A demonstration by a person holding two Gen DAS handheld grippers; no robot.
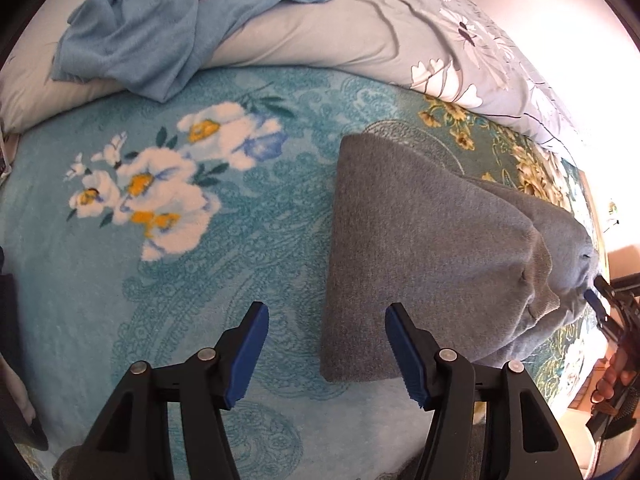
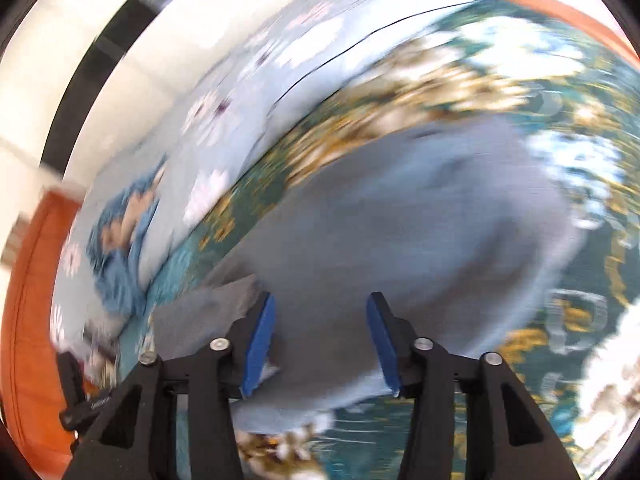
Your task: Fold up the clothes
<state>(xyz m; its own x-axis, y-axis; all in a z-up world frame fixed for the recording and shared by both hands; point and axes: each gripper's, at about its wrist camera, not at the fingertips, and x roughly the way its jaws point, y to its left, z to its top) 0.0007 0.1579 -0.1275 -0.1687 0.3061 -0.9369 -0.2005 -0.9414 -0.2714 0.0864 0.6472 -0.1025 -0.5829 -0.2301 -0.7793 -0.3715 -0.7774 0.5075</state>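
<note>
A grey sweater (image 1: 420, 248) lies folded on the teal floral blanket (image 1: 200, 240), to the right of centre in the left wrist view. My left gripper (image 1: 326, 352) is open and empty just above the blanket, at the sweater's near left corner. My right gripper (image 2: 322, 340) is open over the grey sweater (image 2: 400, 220); that view is blurred by motion. The right gripper also shows at the far right edge of the left wrist view (image 1: 600, 300), at the sweater's right end.
A crumpled blue garment (image 1: 140, 40) lies on a pale grey pillow (image 1: 300, 36) at the back. A floral duvet (image 1: 480, 40) runs along the back right. An orange bed frame (image 2: 32, 300) shows at the left of the right wrist view.
</note>
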